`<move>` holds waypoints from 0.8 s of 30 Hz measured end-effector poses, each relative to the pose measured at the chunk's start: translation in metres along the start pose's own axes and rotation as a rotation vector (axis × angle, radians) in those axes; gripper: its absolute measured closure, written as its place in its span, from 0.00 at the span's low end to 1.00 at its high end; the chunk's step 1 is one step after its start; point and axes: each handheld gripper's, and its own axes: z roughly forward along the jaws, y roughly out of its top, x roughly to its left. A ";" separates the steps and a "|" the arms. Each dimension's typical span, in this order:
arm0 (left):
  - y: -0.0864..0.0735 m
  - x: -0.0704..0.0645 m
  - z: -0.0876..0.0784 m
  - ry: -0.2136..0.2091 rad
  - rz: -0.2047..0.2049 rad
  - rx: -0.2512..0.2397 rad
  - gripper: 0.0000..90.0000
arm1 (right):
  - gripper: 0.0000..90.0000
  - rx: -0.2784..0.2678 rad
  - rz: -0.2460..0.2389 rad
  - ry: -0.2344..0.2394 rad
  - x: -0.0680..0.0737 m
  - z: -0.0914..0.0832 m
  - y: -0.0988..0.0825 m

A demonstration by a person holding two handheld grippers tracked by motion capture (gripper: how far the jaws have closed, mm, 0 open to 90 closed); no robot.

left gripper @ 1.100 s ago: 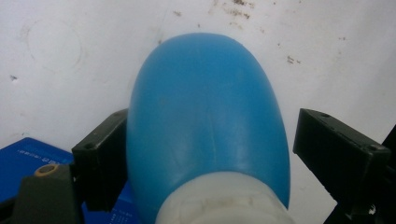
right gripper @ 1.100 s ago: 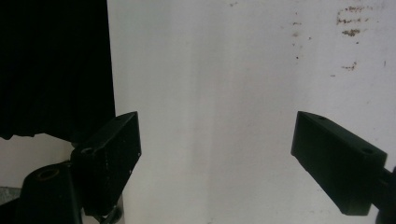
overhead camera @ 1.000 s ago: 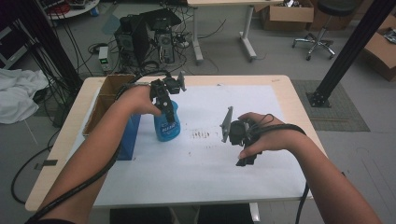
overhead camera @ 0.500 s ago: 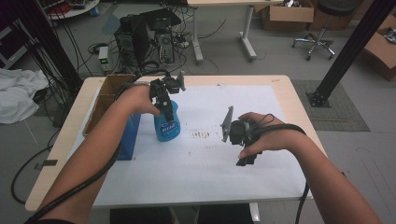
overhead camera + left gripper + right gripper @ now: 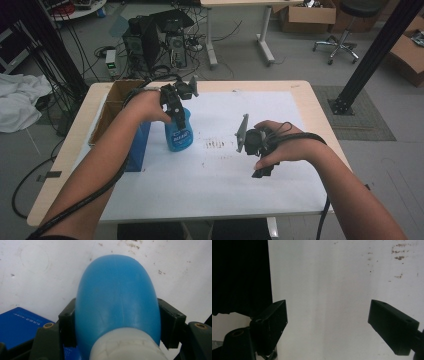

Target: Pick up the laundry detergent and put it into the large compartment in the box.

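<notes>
Blue spray bottle point(image 5: 179, 134) stands upright, left of centre in the high view, on the white sheet point(image 5: 215, 185) covering the table point(image 5: 310, 95). Translucent blue body, a label on its front, white collar at the neck; text too small to read. In the left gripper view the bottle point(image 5: 117, 302) takes up the middle of the frame, rounded blue shoulder above a white neck ring. Left gripper point(image 5: 176, 102) comes down on its top, jaws clamped on either side of the bottle just below the neck, touching it.

Right gripper point(image 5: 261, 157) sits right of centre in the high view, held above the sheet, well apart from the bottle. In the right gripper view its jaws stand wide apart, holding nothing, plain white sheet between them.

Sheet has small brown specks point(image 5: 216, 144) near the centre. Dark blue box point(image 5: 137, 150) lies at the sheet's left edge, just beside the bottle; cardboard box point(image 5: 112, 107) behind it at the table's left side.

Room: grey floor, computer tower point(image 5: 145, 42) and cables upper left, white cloth point(image 5: 20, 100) far left, office chair base point(image 5: 340, 45) upper right, black frame post point(image 5: 375, 55) at right.
</notes>
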 end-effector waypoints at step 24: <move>0.001 -0.004 0.002 0.054 -0.023 -0.002 0.42 | 0.18 0.002 0.006 0.002 -0.001 0.003 0.000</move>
